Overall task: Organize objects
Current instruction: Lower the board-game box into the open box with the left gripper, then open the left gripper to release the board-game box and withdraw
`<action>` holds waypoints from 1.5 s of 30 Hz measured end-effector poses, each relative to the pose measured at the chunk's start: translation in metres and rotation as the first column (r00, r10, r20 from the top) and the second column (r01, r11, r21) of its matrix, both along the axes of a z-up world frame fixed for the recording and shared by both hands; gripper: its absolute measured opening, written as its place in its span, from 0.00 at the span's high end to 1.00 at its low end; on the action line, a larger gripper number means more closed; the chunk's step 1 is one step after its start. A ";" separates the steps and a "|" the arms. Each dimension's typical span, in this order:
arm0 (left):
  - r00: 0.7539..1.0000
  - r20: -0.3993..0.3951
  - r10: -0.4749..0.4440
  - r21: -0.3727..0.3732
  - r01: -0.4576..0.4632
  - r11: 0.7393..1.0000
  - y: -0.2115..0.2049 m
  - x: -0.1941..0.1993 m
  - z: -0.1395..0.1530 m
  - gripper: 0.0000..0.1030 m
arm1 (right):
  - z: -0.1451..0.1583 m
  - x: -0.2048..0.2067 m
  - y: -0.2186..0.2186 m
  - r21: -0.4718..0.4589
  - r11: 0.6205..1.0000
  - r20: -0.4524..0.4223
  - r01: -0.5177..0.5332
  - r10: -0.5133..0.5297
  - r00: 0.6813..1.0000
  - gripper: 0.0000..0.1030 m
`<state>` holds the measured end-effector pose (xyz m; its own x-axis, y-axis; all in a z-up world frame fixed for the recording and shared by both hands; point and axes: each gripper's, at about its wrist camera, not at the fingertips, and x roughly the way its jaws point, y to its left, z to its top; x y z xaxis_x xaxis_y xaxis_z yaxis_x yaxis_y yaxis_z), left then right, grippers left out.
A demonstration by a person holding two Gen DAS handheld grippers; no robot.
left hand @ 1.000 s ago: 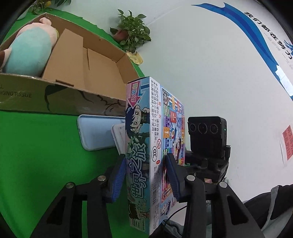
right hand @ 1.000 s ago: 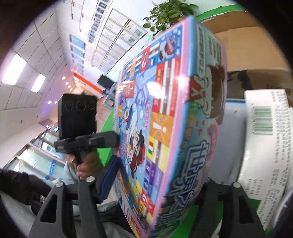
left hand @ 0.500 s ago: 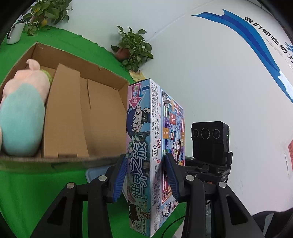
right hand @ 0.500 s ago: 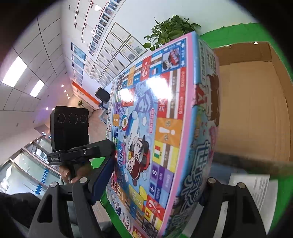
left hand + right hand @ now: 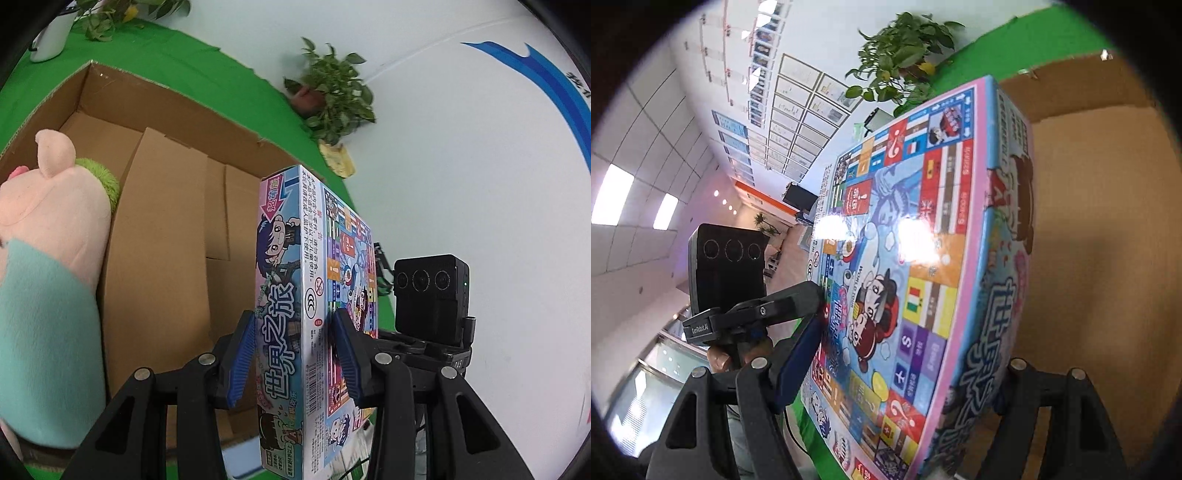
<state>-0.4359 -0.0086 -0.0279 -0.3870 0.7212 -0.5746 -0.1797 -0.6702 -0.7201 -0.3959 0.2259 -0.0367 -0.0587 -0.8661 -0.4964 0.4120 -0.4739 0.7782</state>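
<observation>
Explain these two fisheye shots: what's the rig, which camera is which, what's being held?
No robot arm: a person holds a two-finger gripper in each hand, and each carries a camera looking along its fingers.

Left wrist view: the left gripper pinches the narrow edge of a colourful board game box with its blue pads. Behind is an open cardboard box on a green surface, with a plush toy inside. The black unit at right is the right gripper.

Right wrist view: the same game box fills the frame, seemingly clamped across its wide faces by the right gripper. The left gripper shows at left, a potted plant behind.
</observation>
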 end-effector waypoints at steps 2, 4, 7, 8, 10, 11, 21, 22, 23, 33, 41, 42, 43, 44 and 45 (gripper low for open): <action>0.999 0.037 0.016 -0.008 -0.016 1.000 0.002 -0.011 -0.011 0.61 | -0.009 -0.006 0.002 0.009 1.000 0.035 0.013 -0.013 0.999 0.25; 0.998 0.064 0.031 -0.003 -0.030 1.000 0.002 -0.018 -0.023 0.61 | -0.019 -0.010 0.001 0.032 0.999 0.066 0.026 -0.028 0.997 0.21; 0.996 0.074 0.050 -0.010 -0.049 0.999 0.000 -0.016 -0.036 0.61 | -0.024 -0.012 -0.001 0.087 0.996 0.085 0.034 -0.042 0.995 0.18; 0.995 0.079 0.054 -0.010 -0.053 0.999 0.000 -0.017 -0.038 0.61 | -0.024 -0.012 -0.002 0.105 0.994 0.084 0.034 -0.043 0.996 0.18; 0.995 0.077 0.060 -0.018 -0.058 0.998 0.001 -0.019 -0.042 0.61 | -0.024 -0.015 -0.003 0.134 0.991 0.082 0.028 -0.039 0.996 0.18; 0.995 0.074 0.065 -0.025 -0.063 0.998 0.001 -0.019 -0.042 0.60 | -0.023 -0.012 -0.004 0.143 0.989 0.079 0.025 -0.037 0.996 0.18; 0.992 -0.004 0.127 -0.174 -0.126 0.977 0.010 -0.020 -0.025 0.63 | -0.013 -0.034 0.004 0.207 0.974 0.024 0.093 -0.100 0.995 0.18; 0.994 -0.022 0.107 -0.205 -0.109 0.973 0.018 -0.020 -0.022 0.63 | -0.015 -0.036 0.004 0.209 0.973 0.023 0.098 -0.105 0.994 0.20; 0.995 -0.030 0.096 -0.235 -0.100 0.967 0.025 -0.020 -0.019 0.63 | -0.017 -0.039 0.004 0.209 0.972 0.021 0.107 -0.114 0.993 0.22; 0.998 -0.051 0.038 -0.364 -0.054 0.930 0.052 -0.004 -0.022 0.63 | -0.025 -0.046 -0.004 0.346 0.931 -0.010 0.116 -0.119 0.993 0.21; 0.981 -0.193 0.032 -0.490 -0.125 0.863 0.056 0.013 0.001 0.44 | -0.028 -0.043 -0.012 0.452 0.885 -0.046 0.112 -0.102 0.994 0.19; 0.975 -0.219 0.030 -0.519 -0.143 0.843 0.057 0.016 0.002 0.40 | -0.024 -0.040 -0.011 0.464 0.879 -0.064 0.113 -0.094 0.994 0.19; 0.969 -0.244 0.030 -0.549 -0.163 0.820 0.057 0.019 0.002 0.38 | -0.020 -0.038 -0.011 0.468 0.876 -0.070 0.115 -0.093 0.993 0.19; 0.966 -0.258 0.032 -0.569 -0.179 0.803 0.056 0.020 0.002 0.34 | -0.016 -0.036 -0.009 0.467 0.876 -0.077 0.118 -0.093 0.993 0.19; 0.962 -0.272 0.039 -0.593 -0.199 0.780 0.056 0.021 0.001 0.28 | -0.012 -0.034 -0.008 0.471 0.874 -0.090 0.125 -0.093 0.992 0.19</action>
